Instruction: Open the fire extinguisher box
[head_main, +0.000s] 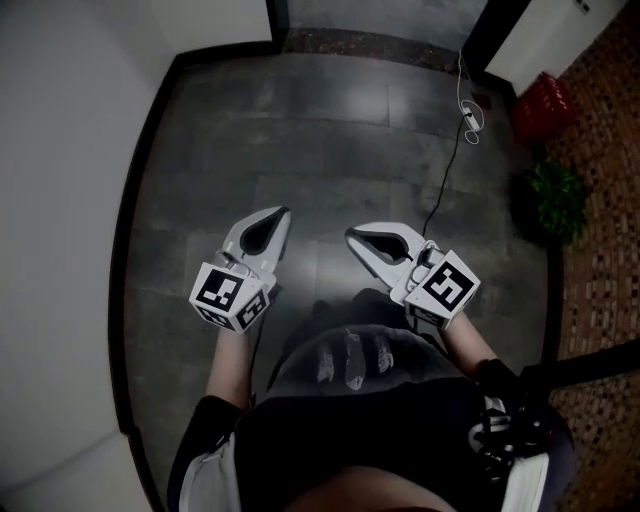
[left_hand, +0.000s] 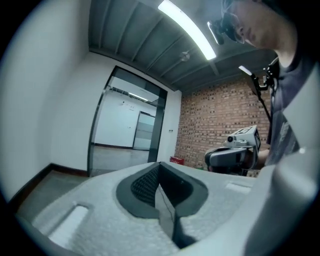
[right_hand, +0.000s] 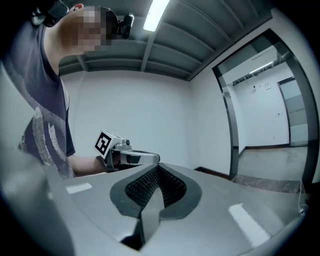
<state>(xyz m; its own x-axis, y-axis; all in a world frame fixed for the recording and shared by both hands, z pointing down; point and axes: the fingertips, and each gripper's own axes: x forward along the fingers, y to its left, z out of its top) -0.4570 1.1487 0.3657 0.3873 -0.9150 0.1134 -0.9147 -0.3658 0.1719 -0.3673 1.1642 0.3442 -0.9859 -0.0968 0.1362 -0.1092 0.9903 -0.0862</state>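
Carrying left gripper (head_main: 279, 213) and right gripper (head_main: 352, 235), fingers (left_hand: 145, 185) clenched empty, we may snag the cable (head_main: 451, 167) nearing the red box (head_main: 541, 106).

Pale grey left gripper (head_main: 281, 213) and right gripper (head_main: 352, 236), black-and-white marker cubes (head_main: 232, 295), dark short-sleeved T-shirt (head_main: 400, 420) with pale print

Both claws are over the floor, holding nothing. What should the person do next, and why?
Probably turn and step toward the red box beside the green plant, likely the extinguisher box. The left gripper and right gripper are both shut and empty over the dark floor, with that box far beyond their reach.
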